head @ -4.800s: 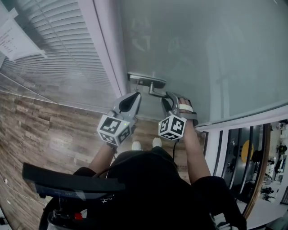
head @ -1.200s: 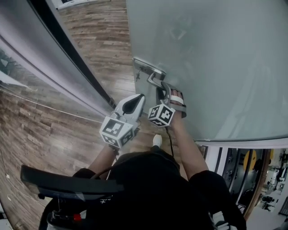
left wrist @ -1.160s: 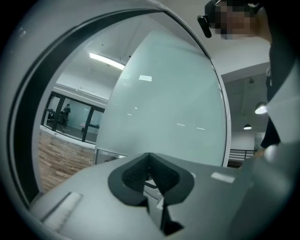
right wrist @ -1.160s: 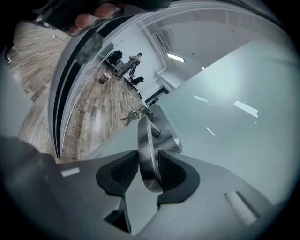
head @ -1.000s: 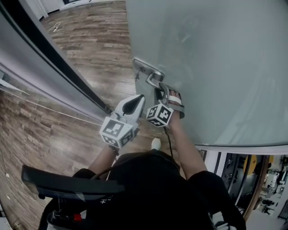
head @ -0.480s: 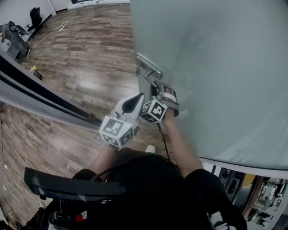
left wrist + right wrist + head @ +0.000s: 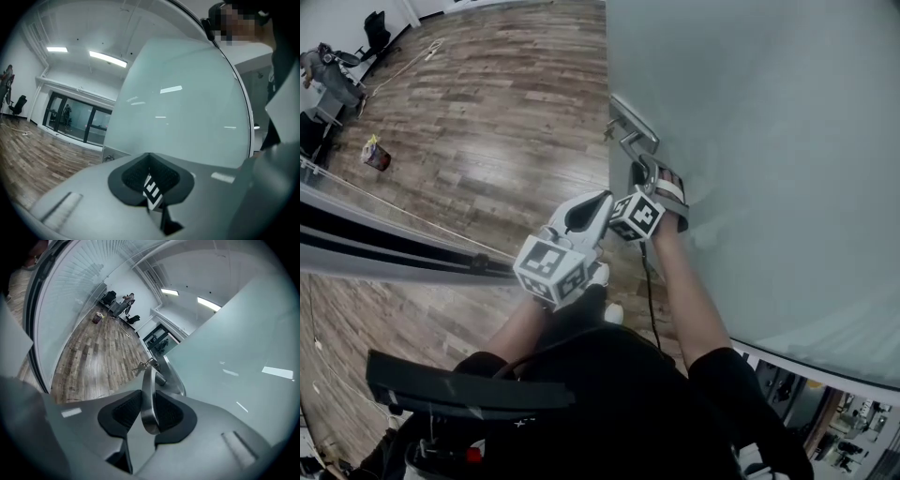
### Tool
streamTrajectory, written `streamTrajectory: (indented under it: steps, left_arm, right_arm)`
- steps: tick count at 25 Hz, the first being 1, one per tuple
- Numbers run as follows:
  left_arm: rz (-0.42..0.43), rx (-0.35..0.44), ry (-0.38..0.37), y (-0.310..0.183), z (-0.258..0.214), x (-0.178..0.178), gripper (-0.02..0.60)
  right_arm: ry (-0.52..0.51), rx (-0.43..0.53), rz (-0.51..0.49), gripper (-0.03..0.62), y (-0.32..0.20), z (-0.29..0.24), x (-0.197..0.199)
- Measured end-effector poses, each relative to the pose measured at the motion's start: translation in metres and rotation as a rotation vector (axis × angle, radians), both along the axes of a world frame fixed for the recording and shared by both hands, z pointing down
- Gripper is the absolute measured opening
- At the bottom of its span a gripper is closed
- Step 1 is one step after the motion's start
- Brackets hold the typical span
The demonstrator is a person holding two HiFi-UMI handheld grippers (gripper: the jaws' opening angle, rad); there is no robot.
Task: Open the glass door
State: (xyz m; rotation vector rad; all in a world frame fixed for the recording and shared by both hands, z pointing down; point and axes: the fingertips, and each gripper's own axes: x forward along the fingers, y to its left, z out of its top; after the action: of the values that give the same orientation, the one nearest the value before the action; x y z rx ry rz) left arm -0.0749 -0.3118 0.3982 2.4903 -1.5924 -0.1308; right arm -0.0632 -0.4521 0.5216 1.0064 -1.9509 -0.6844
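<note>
Swung wider than moments before, the glass door (image 7: 759,141) stood rightward, its handle (image 7: 630,142) lying lengthwise between the right gripper's (image 7: 640,178) jaws, which had just been closing and pinched it, while the left gripper (image 7: 602,201), pressed together and empty, hung alongside.

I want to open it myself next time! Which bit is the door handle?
Find the big frosted glass door beside the wooden floor. Near its edge, the door handle is the shiny bent lever sticking out, unlike the little keys poking out beside it.
</note>
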Motion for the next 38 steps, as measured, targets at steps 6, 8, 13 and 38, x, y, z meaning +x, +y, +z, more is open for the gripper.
streamTrajectory:
  steps: [6, 8, 13, 38]
  left_arm:
    - [0.081, -0.004, 0.022, -0.05, 0.004, 0.018, 0.002]
    - [0.115, 0.0, 0.027, -0.071, 0.003, 0.026, 0.002]
    - [0.198, 0.007, 0.041, -0.118, -0.004, 0.055, 0.002]
    - [0.336, -0.024, 0.059, -0.22, 0.011, 0.083, 0.002]
  right_arm:
    - [-0.013, -0.024, 0.063, 0.097, -0.038, 0.002, 0.021]
    - [-0.034, -0.036, 0.087, 0.097, -0.05, 0.0, 0.028]
    - [-0.033, -0.033, 0.149, 0.097, -0.086, -0.003, 0.06]
    - [-0.028, -0.039, 0.513, 0.097, -0.233, 0.006, 0.247]
